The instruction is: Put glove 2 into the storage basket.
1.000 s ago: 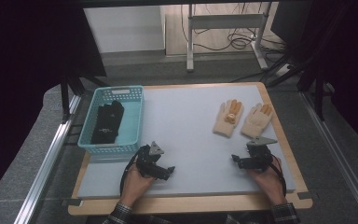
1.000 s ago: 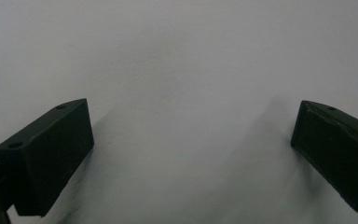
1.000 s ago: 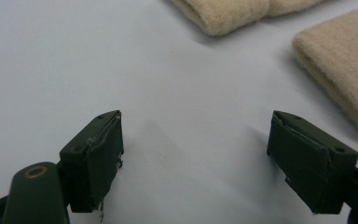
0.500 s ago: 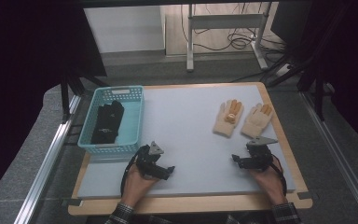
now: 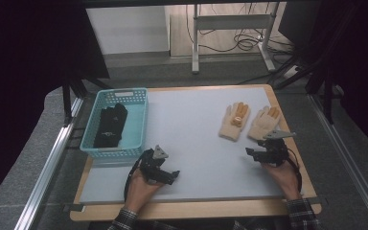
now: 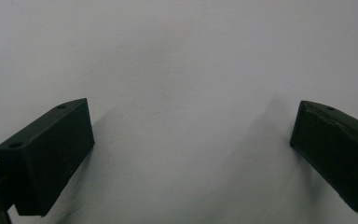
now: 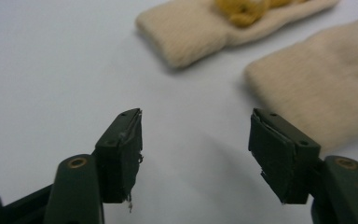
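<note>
— So, how do the right gripper's (image 7: 196,154) jaws stand?
— Apart with nothing between them; they have just been closing, over bare mat.
— And the beige gloves?
— One knit glove (image 7: 321,88) lies just beyond the right jaw, the other glove (image 7: 205,25) with orange fingertips beside it, near the table's right edge.
— The left gripper (image 6: 191,154)?
— Jaws wide open, empty, over the grey mat (image 5: 191,139), near the teal basket (image 5: 136,139) holding black gloves (image 5: 111,125).

left gripper (image 5: 168,175): jaws wide, empty | right gripper (image 5: 251,152): jaws just closing partway, empty
</note>
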{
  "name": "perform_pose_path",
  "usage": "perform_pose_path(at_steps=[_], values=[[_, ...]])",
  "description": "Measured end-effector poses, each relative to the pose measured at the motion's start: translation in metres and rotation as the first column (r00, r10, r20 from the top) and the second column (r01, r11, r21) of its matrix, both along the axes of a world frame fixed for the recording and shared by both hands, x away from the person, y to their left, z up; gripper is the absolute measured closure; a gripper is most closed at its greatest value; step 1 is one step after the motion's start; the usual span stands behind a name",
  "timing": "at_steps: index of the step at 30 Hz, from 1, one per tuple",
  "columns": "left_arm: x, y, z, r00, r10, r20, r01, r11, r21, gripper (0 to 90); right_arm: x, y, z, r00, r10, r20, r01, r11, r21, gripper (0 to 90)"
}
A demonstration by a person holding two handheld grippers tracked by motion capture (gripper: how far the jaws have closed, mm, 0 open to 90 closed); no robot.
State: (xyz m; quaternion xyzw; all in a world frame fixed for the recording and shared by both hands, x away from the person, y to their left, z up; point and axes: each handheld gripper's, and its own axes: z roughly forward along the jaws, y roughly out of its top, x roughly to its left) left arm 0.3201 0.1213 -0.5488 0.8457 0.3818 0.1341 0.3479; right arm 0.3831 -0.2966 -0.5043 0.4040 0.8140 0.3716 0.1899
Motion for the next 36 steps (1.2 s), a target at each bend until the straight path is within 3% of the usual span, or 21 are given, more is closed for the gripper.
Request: perform_pose_path(at_steps=[5, 10, 18, 24, 30, 36], values=[[0.000, 0.000, 0.000, 1.0000, 0.000, 0.000, 0.000, 1.0000, 0.000, 0.0, 0.015, -0.011, 0.014, 0.9995, -0.027, 0.018, 0.027, 1.000, 0.004, 36.4], [0.000, 0.000, 0.000, 1.0000, 0.001, 0.000, -0.001, 1.0000, 0.000, 0.0, 0.044, -0.030, 0.028, 0.9951, -0.086, 0.048, 0.087, 0.996, -0.008, 36.6], [0.000, 0.000, 0.000, 1.0000, -0.001, 0.000, 0.001, 1.0000, 0.001, 0.0, 0.074, -0.038, 0.034, 0.9937, -0.104, 0.042, 0.105, 0.994, -0.026, 40.3], [0.000, 0.000, 0.000, 1.0000, 0.000, 0.000, 0.000, 1.0000, 0.001, 0.0, 0.097, -0.041, 0.027, 0.9862, -0.163, 0.030, 0.164, 0.985, -0.044, 31.6], [0.000, 0.000, 0.000, 1.0000, -0.001, 0.000, 0.001, 1.0000, 0.001, 0.0, 0.115, -0.041, 0.005, 0.9762, -0.216, -0.014, 0.216, 0.976, -0.031, 21.2], [0.000, 0.000, 0.000, 1.0000, 0.000, 0.001, 0.000, 1.0000, 0.001, 0.0, 0.123, -0.038, -0.007, 0.9662, -0.256, -0.029, 0.254, 0.966, -0.053, 20.1]])
